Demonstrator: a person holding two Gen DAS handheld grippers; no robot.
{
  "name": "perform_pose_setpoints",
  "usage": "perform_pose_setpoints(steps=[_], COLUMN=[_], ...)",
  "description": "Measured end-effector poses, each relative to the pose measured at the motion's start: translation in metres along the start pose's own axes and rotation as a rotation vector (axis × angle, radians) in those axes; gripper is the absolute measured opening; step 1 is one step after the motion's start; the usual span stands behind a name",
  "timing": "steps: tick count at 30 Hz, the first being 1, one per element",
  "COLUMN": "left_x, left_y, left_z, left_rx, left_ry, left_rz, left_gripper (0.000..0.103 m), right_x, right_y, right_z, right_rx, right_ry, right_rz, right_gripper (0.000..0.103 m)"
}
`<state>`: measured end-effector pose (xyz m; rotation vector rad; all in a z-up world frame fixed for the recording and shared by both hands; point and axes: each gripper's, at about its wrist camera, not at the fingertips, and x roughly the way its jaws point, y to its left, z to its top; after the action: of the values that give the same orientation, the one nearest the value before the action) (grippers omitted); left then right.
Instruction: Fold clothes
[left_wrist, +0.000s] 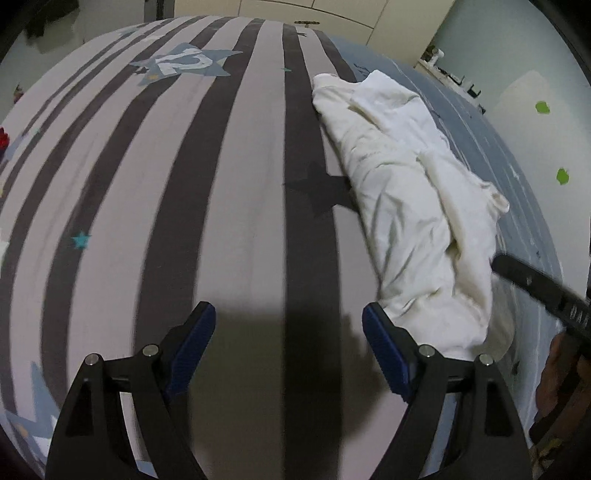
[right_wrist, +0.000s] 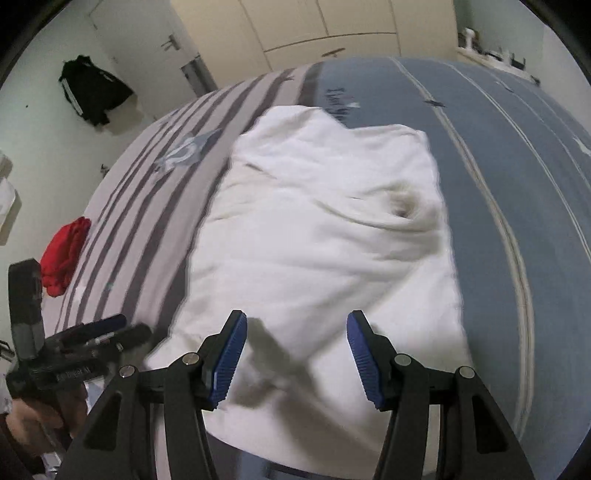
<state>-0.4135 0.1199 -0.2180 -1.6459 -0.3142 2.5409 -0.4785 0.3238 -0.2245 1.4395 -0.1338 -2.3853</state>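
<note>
The bed (left_wrist: 229, 192), in a striped grey and blue cover, fills both views and serves as the folding surface. A white garment (right_wrist: 317, 236) lies bunched across the seam between the stripes and the blue, likely laid there to be spread flat. The right gripper (right_wrist: 297, 354) hangs over its near edge, fingers spread and empty, probably lining up a hem. The left gripper (left_wrist: 289, 350) hovers over bare stripes beside it, fingers wide apart. Motion blur hides sleeves and collar; a red cloth (right_wrist: 64, 256) sits at the far edge.
</note>
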Motion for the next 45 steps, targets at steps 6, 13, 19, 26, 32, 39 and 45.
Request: perform_pose_setpoints(steps=[6, 13, 19, 26, 32, 39, 45], left_x=[-0.004, -0.014, -0.017, 0.000, 0.018, 0.034, 0.030], left_y=[0.026, 0.031, -0.011, -0.057, -0.072, -0.084, -0.091], left_z=[-0.012, -0.021, -0.010, -0.005, -0.005, -0.013, -0.017], left_rx=[0.025, 0.021, 0.060, 0.130, 0.145, 0.187, 0.262], left_ry=[0.023, 0.025, 0.010, 0.051, 0.100, 0.107, 0.097], left_rz=[-0.020, -0.106, -0.185, -0.199, -0.219, -0.235, -0.225], left_gripper=[0.080, 0.080, 0.080, 0.080, 0.080, 0.018, 0.010], right_x=[0.031, 0.024, -0.034, -0.040, -0.065, -0.050, -0.005], right_y=[0.021, -0.009, -0.054, -0.117, -0.103, -0.054, -0.034], right_z=[0.015, 0.013, -0.022, -0.091, -0.081, -0.045, -0.036], right_rx=[0.007, 0.090, 0.145, 0.368, 0.259, 0.066, -0.037], right_ry=[0.014, 0.017, -0.024, 0.117, -0.032, -0.059, 0.054], right_rz=[-0.062, -0.062, -0.094, -0.143, -0.169, -0.157, -0.261], right_gripper=[0.059, 0.009, 0.007, 0.015, 0.022, 0.061, 0.059])
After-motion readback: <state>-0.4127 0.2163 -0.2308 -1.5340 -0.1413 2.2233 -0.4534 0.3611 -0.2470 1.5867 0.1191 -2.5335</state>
